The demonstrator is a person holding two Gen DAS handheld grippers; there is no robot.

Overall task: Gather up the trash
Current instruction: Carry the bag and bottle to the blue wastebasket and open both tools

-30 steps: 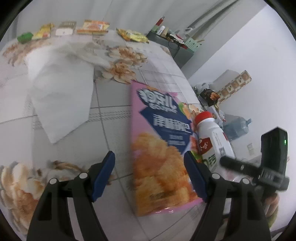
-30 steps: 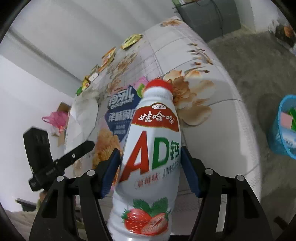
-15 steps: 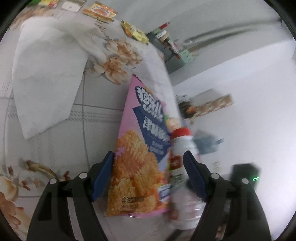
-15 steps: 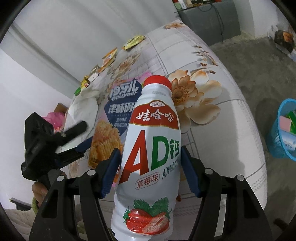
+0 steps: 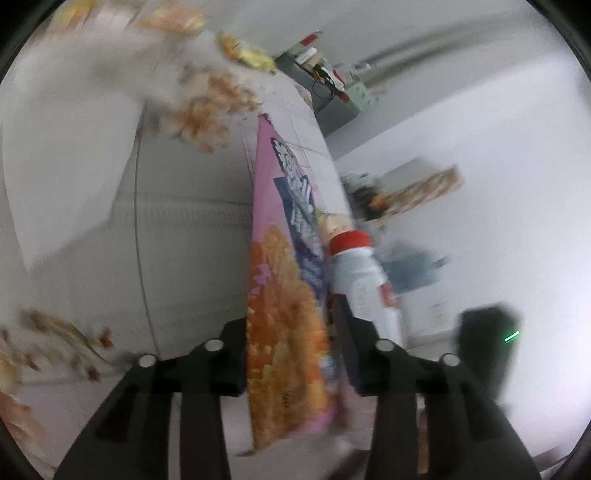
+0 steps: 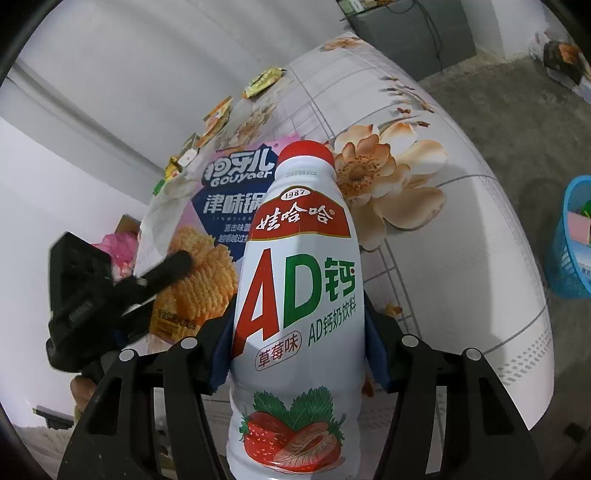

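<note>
My left gripper (image 5: 291, 354) is shut on a pink snack bag (image 5: 284, 317), held edge-on and tilted above the floral table; the view is blurred by motion. The bag (image 6: 207, 236) and the left gripper (image 6: 122, 291) also show in the right wrist view. My right gripper (image 6: 299, 354) is shut on a white strawberry milk bottle (image 6: 299, 295) with a red cap, held upright above the table. The bottle (image 5: 364, 284) appears just right of the bag in the left wrist view.
A white tissue sheet (image 5: 66, 162) lies on the floral table (image 6: 461, 236). Several small snack wrappers (image 6: 218, 110) line the table's far edge. A blue basket (image 6: 572, 240) with trash stands on the floor at the right. A grey cabinet (image 6: 413, 33) stands beyond the table.
My left gripper has closed on the snack bag and lifted it, turning it edge-on. The right gripper keeps holding the bottle, shifted only slightly.
</note>
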